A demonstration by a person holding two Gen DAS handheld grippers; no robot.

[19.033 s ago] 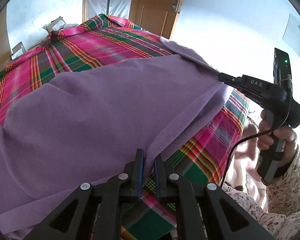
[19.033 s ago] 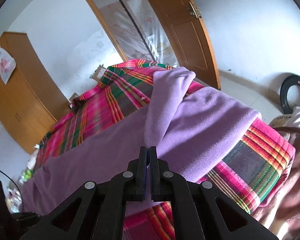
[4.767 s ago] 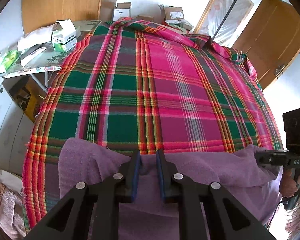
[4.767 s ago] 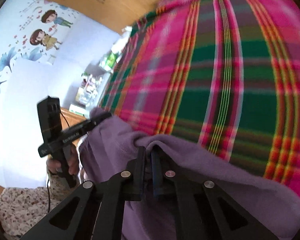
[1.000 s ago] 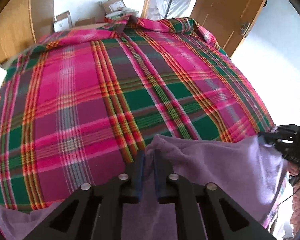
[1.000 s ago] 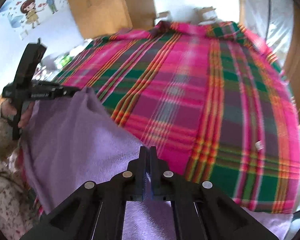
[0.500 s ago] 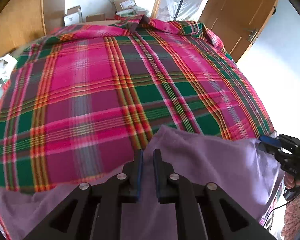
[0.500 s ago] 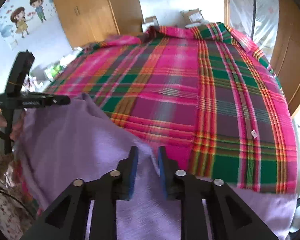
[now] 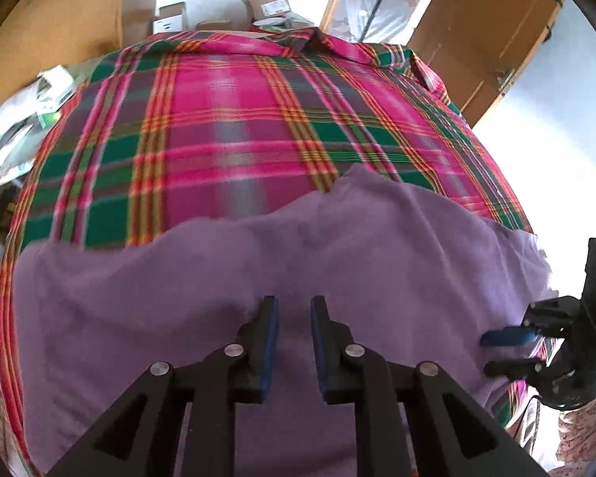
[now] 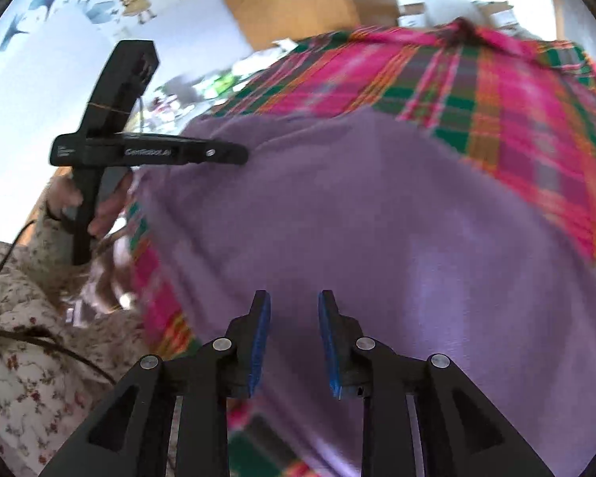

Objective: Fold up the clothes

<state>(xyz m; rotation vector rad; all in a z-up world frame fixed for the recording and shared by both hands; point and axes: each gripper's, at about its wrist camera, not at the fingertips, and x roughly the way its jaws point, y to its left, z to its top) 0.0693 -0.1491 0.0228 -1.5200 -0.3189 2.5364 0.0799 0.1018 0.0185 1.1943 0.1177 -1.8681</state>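
Cardboard boxes (image 9: 266,4) sit along the top edge of the left wrist view, beyond the far end of the plaid blanket (image 9: 226,127); what is in them cannot be made out. Purple cloth (image 9: 298,262) lies spread over the near half of that blanket, filling the lower half of both views, its far edge wavy across the middle of the left frame.

Half a second ago the left gripper (image 9: 292,310) had its fingers nearly closed at the cloth's raised edge; now that edge lies flat and farther up the frame. The right gripper (image 10: 292,302) was already parted then and now gapes wider.

Both pairs of jaws stand well apart with nothing between them, poised just over the cloth; whether the tips touch it I cannot tell. At the lower right of the left view, the right gripper's blue pads show separated at the cloth's side edge.
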